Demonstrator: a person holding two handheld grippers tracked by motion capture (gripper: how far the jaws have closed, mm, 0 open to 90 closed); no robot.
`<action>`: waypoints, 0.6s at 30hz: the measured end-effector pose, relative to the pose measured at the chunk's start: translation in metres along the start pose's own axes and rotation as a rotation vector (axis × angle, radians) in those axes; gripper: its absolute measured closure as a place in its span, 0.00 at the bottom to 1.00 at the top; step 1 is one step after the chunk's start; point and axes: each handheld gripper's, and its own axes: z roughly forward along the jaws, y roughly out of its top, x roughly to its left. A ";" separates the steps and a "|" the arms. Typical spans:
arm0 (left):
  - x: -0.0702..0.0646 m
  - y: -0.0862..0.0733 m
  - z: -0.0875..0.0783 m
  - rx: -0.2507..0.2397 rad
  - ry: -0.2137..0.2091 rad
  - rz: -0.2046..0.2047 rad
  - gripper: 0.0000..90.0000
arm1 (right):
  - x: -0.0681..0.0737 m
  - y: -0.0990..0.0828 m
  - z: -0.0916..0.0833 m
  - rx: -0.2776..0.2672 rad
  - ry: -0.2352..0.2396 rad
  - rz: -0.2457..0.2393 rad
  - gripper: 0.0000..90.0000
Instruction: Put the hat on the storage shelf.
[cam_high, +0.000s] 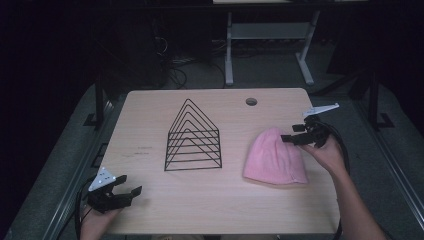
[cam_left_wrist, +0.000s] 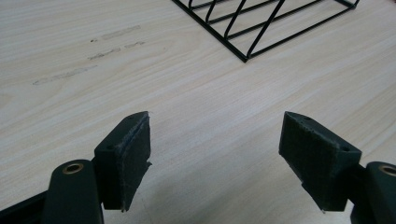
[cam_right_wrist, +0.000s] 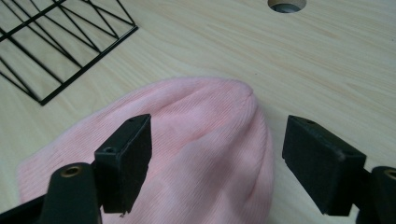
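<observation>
A pink knit beanie (cam_high: 274, 157) lies flat on the right part of the light wooden table (cam_high: 210, 200). My right gripper (cam_high: 296, 138) hovers over the hat's upper right edge, jaws open; in the right gripper view the beanie (cam_right_wrist: 205, 154) spreads beneath and between the open jaws, untouched. A black wire rack (cam_high: 192, 137) of nested triangular frames stands at the table's middle. My left gripper (cam_high: 127, 187) rests low at the front left corner, open with nothing between its pads (cam_left_wrist: 128, 156); the rack's corner (cam_left_wrist: 245, 56) lies ahead of it.
A round cable hole (cam_high: 251, 101) sits near the table's far edge, seen also as the hole (cam_right_wrist: 286, 4) beyond the hat. Faint scuff marks (cam_left_wrist: 88, 56) streak the wood left of the rack. White desk legs (cam_high: 229, 50) stand on the floor behind the table.
</observation>
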 end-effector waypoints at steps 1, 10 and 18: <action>0.000 0.000 0.000 0.001 0.000 0.000 0.27 | -0.002 0.001 0.003 0.001 0.001 0.010 0.26; -0.003 0.000 0.001 0.006 -0.017 0.010 0.27 | -0.018 0.013 0.036 0.069 0.027 0.053 0.28; -0.003 -0.002 0.001 0.008 -0.014 0.006 0.27 | -0.026 0.014 0.059 0.109 0.025 0.062 0.40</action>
